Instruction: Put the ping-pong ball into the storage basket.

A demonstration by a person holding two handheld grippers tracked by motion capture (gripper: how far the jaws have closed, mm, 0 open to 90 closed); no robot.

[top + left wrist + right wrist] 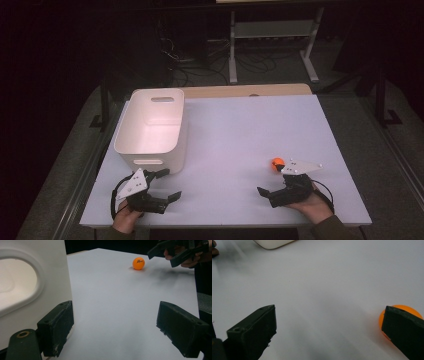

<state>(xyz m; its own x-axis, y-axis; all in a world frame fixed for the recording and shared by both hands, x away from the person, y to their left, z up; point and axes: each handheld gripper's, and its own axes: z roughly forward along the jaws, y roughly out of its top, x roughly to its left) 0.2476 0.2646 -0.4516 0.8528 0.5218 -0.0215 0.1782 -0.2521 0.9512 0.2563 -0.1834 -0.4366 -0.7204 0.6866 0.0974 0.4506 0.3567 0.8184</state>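
On the white table (pixel 235 135), near its front right corner, an orange ball (pixel 276 163) sits on the bare surface. It carries dark printed lettering, visible in the left gripper view (pixel 138 263) but too small to read.

Right gripper (pixel 272 192): held in the person's right hand (pixel 312 204), low over the table, just in front of the ball. Jaws released and spread wide, nothing between them. In the right gripper view the ball (pixel 398 312) lies just behind the right-hand jaw, partly hidden by it, outside the gap; I cannot tell whether the jaw touches it. The grey three-cornered plate (pixel 300 167) on top of this gripper covers part of the ball in the high view.

Left gripper (pixel 167 186): held in the person's left hand (pixel 125 217) at the front left of the table, jaws likewise released and wide apart, empty. It points across the table toward the ball, which shows far off in its own view, with the right gripper (pixel 175 252) just beyond it.

A white bin (pixel 152 127) with cut-out handles stands at the left side of the table, upright. Its near wall is just beside the left gripper; in the left gripper view the bin's handle slot (pixel 15 288) is close by the left-hand jaw. Ball and bin are well apart.

Behind the table: a dim floor with cables (pixel 200 60) and a pale desk frame (pixel 272 35).
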